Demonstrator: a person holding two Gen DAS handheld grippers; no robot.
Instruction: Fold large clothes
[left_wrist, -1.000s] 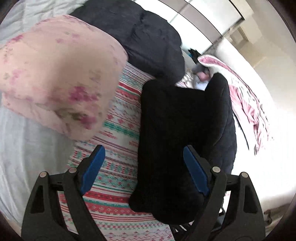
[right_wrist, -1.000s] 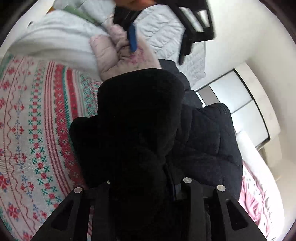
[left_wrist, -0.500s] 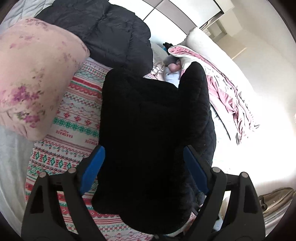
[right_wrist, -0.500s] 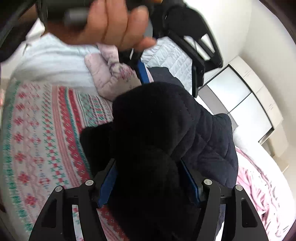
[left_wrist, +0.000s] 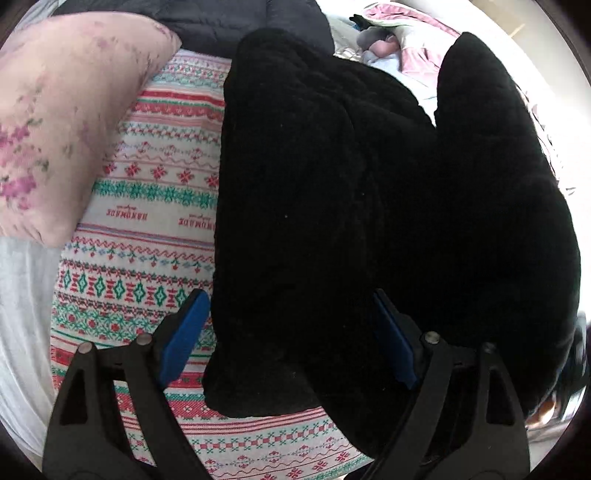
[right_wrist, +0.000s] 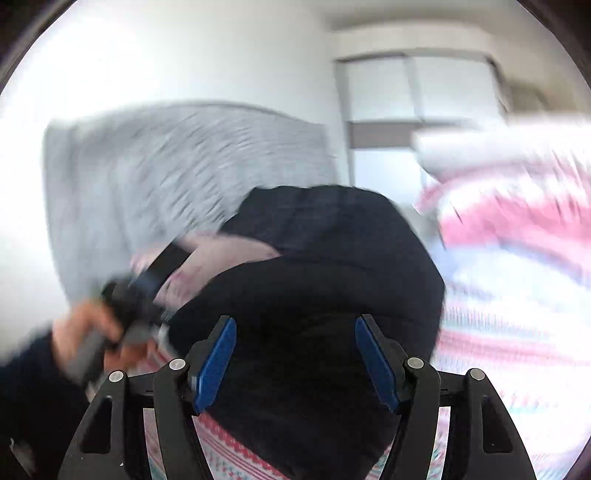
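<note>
A black fleece garment (left_wrist: 332, 203) lies folded in a thick bundle on a red, green and white patterned blanket (left_wrist: 147, 206). My left gripper (left_wrist: 288, 332) hangs just above its near end. It is open, and the left pad stands clear of the garment's edge. In the blurred right wrist view, my right gripper (right_wrist: 297, 362) is also open, with nothing pressed between its blue pads. The black garment (right_wrist: 295, 295) lies ahead of it and lower down. At the left of that view a person's hand (right_wrist: 85, 328) holds the left gripper (right_wrist: 147, 280).
A pink floral bundle (left_wrist: 55, 129) sits left of the garment. A dark quilted jacket (left_wrist: 221, 22) lies behind it. Pink and white clothes (left_wrist: 417, 48) are piled at the far right. A grey quilted headboard (right_wrist: 166, 177) and a wardrobe (right_wrist: 406, 110) stand beyond the bed.
My right gripper has let go of the black garment, opened, then lifted and rolled away. My left gripper has moved in over the garment, which now fills its view.
</note>
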